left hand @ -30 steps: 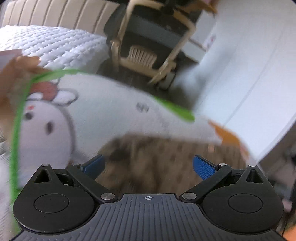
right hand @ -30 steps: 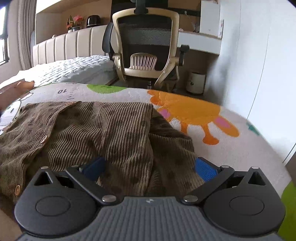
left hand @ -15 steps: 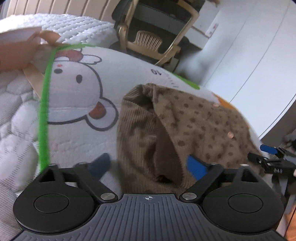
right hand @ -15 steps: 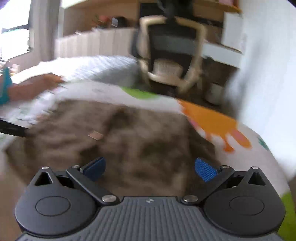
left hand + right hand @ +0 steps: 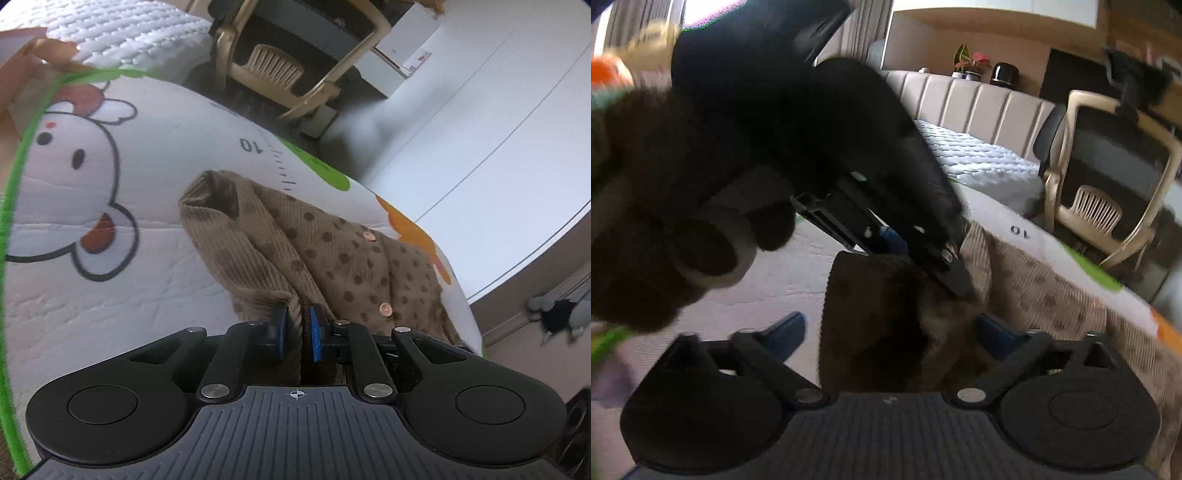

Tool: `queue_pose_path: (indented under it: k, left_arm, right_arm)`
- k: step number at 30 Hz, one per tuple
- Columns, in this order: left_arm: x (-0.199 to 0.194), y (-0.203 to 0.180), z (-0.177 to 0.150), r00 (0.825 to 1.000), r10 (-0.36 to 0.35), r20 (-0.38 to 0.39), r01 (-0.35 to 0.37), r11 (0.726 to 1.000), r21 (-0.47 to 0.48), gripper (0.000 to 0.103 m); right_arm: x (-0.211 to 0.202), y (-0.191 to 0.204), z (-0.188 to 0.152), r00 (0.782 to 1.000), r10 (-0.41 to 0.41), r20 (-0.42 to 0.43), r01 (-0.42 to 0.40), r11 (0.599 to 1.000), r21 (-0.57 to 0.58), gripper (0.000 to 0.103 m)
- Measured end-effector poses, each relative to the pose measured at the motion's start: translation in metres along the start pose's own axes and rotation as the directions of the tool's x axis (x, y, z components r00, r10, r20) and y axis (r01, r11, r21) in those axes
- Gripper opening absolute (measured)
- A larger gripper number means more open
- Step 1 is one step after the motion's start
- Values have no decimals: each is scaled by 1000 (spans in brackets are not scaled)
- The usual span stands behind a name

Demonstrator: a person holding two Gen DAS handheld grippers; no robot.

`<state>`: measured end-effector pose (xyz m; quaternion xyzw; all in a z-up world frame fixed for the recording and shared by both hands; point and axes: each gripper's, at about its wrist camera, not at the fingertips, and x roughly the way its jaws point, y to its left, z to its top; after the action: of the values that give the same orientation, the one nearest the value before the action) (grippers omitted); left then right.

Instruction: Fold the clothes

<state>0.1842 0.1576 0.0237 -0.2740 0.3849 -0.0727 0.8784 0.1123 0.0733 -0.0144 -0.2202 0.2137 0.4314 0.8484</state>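
White quilted play mat [image 5: 110,295] with a cartoon animal and a green border covered the surface, a bed [image 5: 979,162] and a tan office chair [image 5: 295,66] stood behind it, pale cabinet doors beside them. On the mat lay the brown dotted cardigan [image 5: 332,258]. The left gripper [image 5: 295,328] had just closed, pinching a fold. The right gripper [image 5: 890,332], narrowing slightly, stood wide around the cloth without pressing it.

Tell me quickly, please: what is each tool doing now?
Left tool: just closed, shut on a fold of the brown cardigan.
Right tool: open, just starting to close; the cardigan lies between its fingers, not gripped.
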Motion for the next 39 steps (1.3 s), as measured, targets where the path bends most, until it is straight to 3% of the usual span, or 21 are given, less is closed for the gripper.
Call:
queue_pose_path:
  k: [1,3,7,9,11,13,16,19,22,24,25,26,27,28,30,35,39]
  left_arm:
    - [3,-1,1,1000,5,-5,-5,1000,2,16]
    - [8,-2,2,1000,20,-13,-20,1000,10,20]
    - [6,-8,3,997,76,-6,-76,995,65,47]
    - [0,-6,7,995,100,20,-101,992,75,78]
    - [-8,6,14,988,141,59,-142,990,22,93]
    - [-10,25,22,982,176,70,-172,983,-60,93]
    - [4,49,30,990,139,3,-136,976,-171,94]
    - [17,53,34,994,104,-18,-105,973,-207,98]
    - [30,52,38,999,49,-18,-52,971,-233,98]
    - [43,46,39,1000,16,-19,-20,972,-235,94]
    - [48,41,39,1000,6,-25,-12,974,-228,86]
    - [51,33,38,999,14,-42,-22,979,-202,51]
    - [52,24,38,998,22,-53,-31,984,-176,46]
    - [48,15,38,998,33,-50,-40,988,-148,46]
    - [40,-3,40,998,40,-43,-45,993,-108,35]
    - [24,-73,50,1000,3,-16,-3,1000,-2,33]
    - [54,-141,53,995,-86,-54,91,991,94,34]
  right_arm:
    - [3,-5,-1,1000,2,-11,-2,999,32,85]
    - [10,-16,-3,999,11,-33,-8,995,100,61]
    - [16,-36,-8,997,34,-65,-20,976,218,60]
    - [11,-41,-10,997,51,-63,-34,968,247,60]
    - [9,-39,-11,997,46,-60,-30,968,248,60]
    - [7,-34,-11,998,35,-57,-20,971,239,60]
    - [5,-28,-11,998,29,-50,-16,971,238,60]
    - [8,-28,-9,998,31,-46,-19,969,245,60]
    - [7,-27,-10,999,25,-39,-14,970,243,59]
    - [7,-27,-11,999,21,-32,-12,970,244,52]
    - [5,-26,-11,999,19,-28,-11,969,245,49]
    - [3,-27,-12,999,25,-20,-19,968,250,42]
    - [-3,-30,-12,999,34,-2,-32,965,260,34]
    - [-8,-34,-12,999,43,16,-46,961,271,33]
    - [-21,-44,-12,997,50,59,-65,955,290,31]
    - [-77,-80,-24,986,-45,159,-15,934,357,30]
    - [-114,-124,-53,973,-172,154,85,888,451,30]
